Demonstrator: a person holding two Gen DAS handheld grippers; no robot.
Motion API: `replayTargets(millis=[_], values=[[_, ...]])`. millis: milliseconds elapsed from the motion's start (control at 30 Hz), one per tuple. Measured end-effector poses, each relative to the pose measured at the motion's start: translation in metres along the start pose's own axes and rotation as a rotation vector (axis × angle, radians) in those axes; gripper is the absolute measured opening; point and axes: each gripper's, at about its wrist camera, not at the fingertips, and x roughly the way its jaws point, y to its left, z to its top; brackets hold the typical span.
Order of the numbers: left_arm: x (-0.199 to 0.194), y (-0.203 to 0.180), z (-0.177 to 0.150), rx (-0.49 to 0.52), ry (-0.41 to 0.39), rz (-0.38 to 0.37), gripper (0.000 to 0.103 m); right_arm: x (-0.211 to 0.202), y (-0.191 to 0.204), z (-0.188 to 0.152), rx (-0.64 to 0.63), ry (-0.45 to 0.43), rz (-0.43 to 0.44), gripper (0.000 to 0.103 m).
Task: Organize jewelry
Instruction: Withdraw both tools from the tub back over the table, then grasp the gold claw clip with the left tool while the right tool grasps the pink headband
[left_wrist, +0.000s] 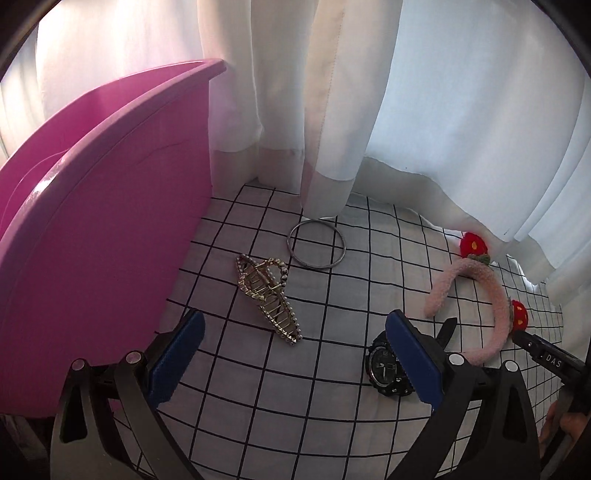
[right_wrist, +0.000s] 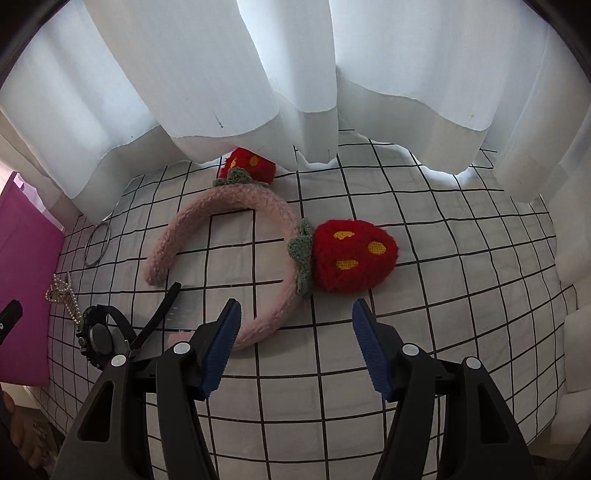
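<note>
On a white cloth with a black grid lie a gold pearl-edged hair claw (left_wrist: 266, 295) (right_wrist: 64, 295), a thin metal bangle (left_wrist: 317, 245) (right_wrist: 97, 243), a black wristwatch (left_wrist: 384, 365) (right_wrist: 98, 338) and a fluffy pink headband (left_wrist: 480, 295) (right_wrist: 229, 236) with two red strawberries (right_wrist: 352, 254). My left gripper (left_wrist: 295, 328) is open and empty, just short of the hair claw, the watch by its right finger. My right gripper (right_wrist: 295, 317) is open and empty, its left finger near the headband's near end.
A large pink plastic tub (left_wrist: 92, 206) (right_wrist: 22, 280) stands at the left edge of the cloth. White curtains (left_wrist: 332, 92) (right_wrist: 295, 74) hang along the back, their hems resting on the cloth. The right gripper's body (left_wrist: 550, 358) shows at the left wrist view's right edge.
</note>
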Motion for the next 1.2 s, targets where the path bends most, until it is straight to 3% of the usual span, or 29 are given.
replayTargets(millis=[367,800,1000,1200], values=[[0.048,0.011,0.001,-0.021,0.014,0.073,0.097,0.047,0.002,0.013,0.063,0.105,-0.084,0.060],[0.108,0.029,0.003,-0.056,0.144,0.133,0.097,0.052,0.020,0.010,0.013,0.080,-0.134,0.079],[0.117,0.028,0.005,-0.035,0.117,0.138,0.098,0.058,0.028,0.015,0.024,0.057,-0.141,0.087],[0.120,0.026,0.010,-0.043,0.118,0.144,0.098,0.059,0.030,0.014,0.025,0.040,-0.141,0.088]])
